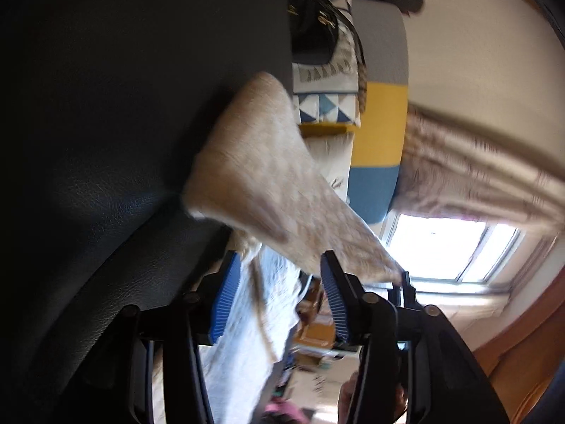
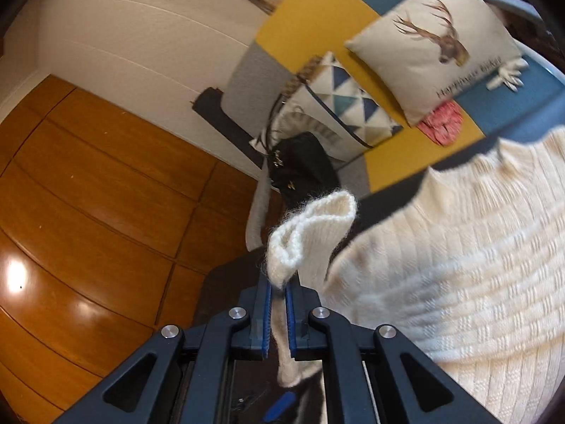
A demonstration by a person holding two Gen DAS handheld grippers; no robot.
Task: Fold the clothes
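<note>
Wooden floor (image 2: 88,194) left of the right gripper (image 2: 278,312) lies open. Ahead, a black bag (image 2: 300,166) and cushions (image 2: 434,46) block the sofa (image 2: 317,10); the knit sweater (image 2: 459,247) crowds its right side

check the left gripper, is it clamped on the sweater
No, the left gripper stands open, its blue pads spread wide with nothing pinched between them, and the sweater hangs beyond them.

Left gripper (image 1: 279,300) with jaws spread wide apart; right gripper (image 2: 279,312) with jaws clamped nearly together on a cream knitted sleeve (image 2: 310,233).
</note>
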